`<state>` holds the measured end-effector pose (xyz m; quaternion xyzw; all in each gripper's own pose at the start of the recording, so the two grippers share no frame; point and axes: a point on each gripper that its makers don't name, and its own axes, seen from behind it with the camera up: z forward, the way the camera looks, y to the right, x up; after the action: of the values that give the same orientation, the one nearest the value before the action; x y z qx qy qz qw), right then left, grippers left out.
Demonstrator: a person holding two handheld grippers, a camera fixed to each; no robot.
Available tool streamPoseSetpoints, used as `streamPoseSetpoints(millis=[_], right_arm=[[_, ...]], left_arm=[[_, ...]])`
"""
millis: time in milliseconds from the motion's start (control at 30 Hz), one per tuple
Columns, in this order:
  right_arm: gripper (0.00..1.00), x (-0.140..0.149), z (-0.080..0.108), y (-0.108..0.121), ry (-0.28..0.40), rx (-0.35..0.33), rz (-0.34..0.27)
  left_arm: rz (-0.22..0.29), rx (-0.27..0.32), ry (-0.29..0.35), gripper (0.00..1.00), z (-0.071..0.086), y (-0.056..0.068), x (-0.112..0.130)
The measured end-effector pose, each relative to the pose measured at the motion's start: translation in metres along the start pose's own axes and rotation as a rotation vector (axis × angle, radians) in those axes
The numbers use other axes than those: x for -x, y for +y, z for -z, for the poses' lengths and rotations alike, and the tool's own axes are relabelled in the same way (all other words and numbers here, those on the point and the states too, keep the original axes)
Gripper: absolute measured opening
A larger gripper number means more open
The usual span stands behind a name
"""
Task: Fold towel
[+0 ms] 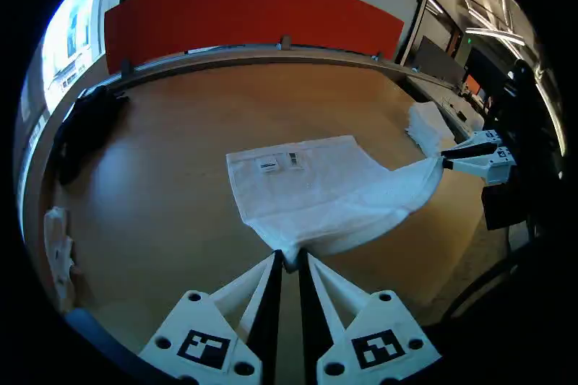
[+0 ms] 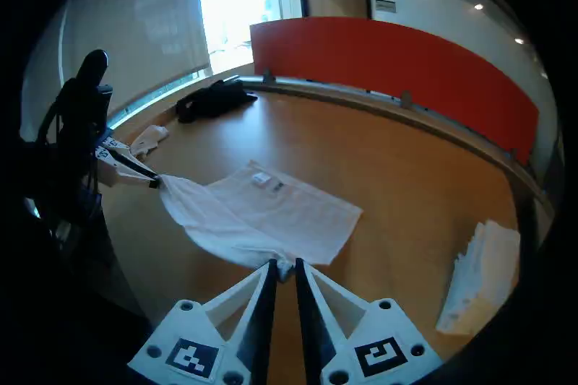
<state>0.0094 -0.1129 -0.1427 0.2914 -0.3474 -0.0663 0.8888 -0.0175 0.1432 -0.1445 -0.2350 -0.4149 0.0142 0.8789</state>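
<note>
Towel [image 1: 311,183] position: spread on the worktop [image 1: 166,168] in front of the red screen [image 1: 246,13]. The edge nearest the screen lies flat. The edge farthest from the screen is raised off the wood and sags between its two corners.

Left tongs [image 1: 289,261]: closed to a narrow gap, both fingers pinching one corner of the raised edge. Right tongs [image 2: 285,268]: closed likewise, both fingers pinching the other corner of that edge.

Step in hand, as judged: carry the raised edge toward the screen and lay it on the flat edge to make the first fold.

Procedure:
1. Hold both pinches firm. Each grips only a small tuck of cloth, so a jerk is likely to pull it free.
2. Draw the two tongs apart slightly to take out the sag.
3. Move both toward the screen at equal height and equal pace, so the edge stays parallel to the screen.
4. Set each held corner on the matching corner nearest the screen, beside the label [image 1: 269,164].
5. Lower the cloth fully onto the worktop before releasing.
</note>
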Motion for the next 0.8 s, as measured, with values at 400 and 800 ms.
streamPoseSetpoints(millis=[400, 800], right_arm=[[0.19, -0.004, -0.008, 0.007, -0.008, 0.001, 0.023], [0.19, -0.026, -0.045, 0.041, -0.012, 0.032, 0.044]], left_arm=[[-0.001, -0.007, -0.003, 0.16, -0.009, -0.004, -0.005], [0.01, -0.03, 0.002, 0.16, -0.044, -0.025, -0.038]])
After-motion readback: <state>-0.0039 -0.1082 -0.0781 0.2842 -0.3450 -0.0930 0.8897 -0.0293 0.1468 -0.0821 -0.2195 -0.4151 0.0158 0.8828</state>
